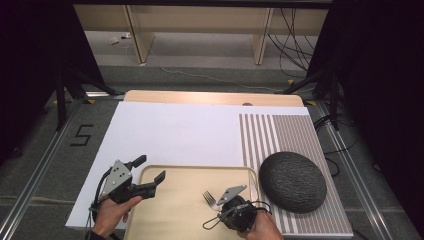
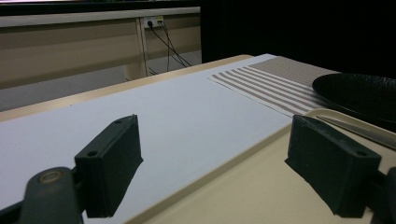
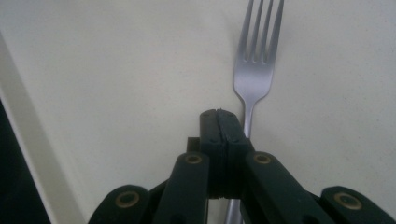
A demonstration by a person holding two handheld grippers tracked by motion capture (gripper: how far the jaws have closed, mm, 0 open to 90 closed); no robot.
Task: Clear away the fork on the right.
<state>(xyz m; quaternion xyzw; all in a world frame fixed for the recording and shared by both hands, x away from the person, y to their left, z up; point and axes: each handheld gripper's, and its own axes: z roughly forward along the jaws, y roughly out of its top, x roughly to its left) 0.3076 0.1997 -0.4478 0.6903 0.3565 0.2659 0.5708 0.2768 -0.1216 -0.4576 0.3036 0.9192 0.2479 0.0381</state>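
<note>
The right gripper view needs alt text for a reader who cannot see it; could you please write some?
The right gripper, its two black jaws pressed together, rises from the bottom edge beside the handle of a silver fork; whether it grips the handle is unclear. The fork lies on a pale beige tray, tines pointing away from the camera, with the tray's raised rim at the left.

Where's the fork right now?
The fork lies on the beige tray, right of centre in the high view, at the right gripper, left of the dark plate.

Shiny metal fork, matt black plate
</note>
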